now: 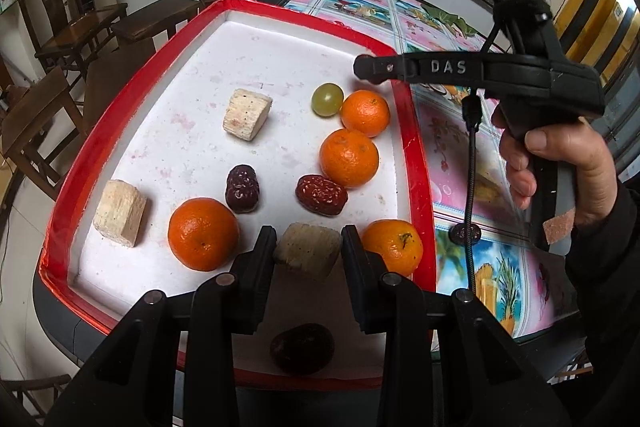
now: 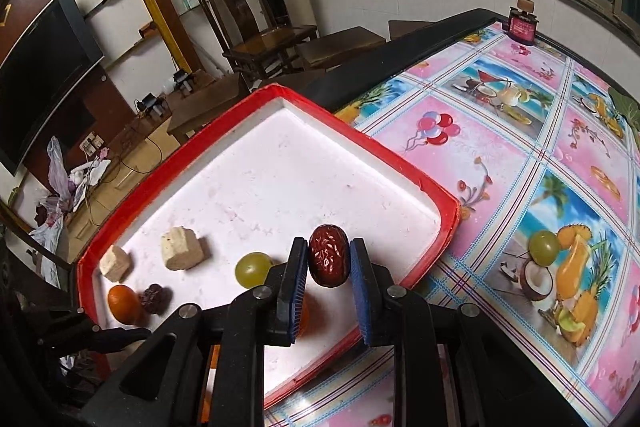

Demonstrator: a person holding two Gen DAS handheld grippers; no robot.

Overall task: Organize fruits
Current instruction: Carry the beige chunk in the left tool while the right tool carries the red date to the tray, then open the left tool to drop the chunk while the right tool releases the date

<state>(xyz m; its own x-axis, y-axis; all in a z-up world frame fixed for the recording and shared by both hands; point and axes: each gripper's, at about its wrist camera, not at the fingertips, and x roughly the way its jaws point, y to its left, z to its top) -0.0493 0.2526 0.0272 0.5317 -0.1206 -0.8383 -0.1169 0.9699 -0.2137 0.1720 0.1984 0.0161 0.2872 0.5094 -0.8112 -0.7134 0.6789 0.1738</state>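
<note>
The left gripper [image 1: 308, 247] has its jaws clenched on a pale sugarcane chunk [image 1: 307, 250]; the right gripper [image 2: 329, 263] has its jaws grasping a red date [image 2: 328, 261] between them.

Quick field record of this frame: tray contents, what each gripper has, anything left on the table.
tray: red-rimmed white tray on patterned tablecloth
in tray: four oranges, incl. nearest-left orange; three pale blocks; green grape; red dates
left gripper: shut on pale block
right gripper: shut on red date, above tray's near edge
outside tray: second green grape on tablecloth
</note>
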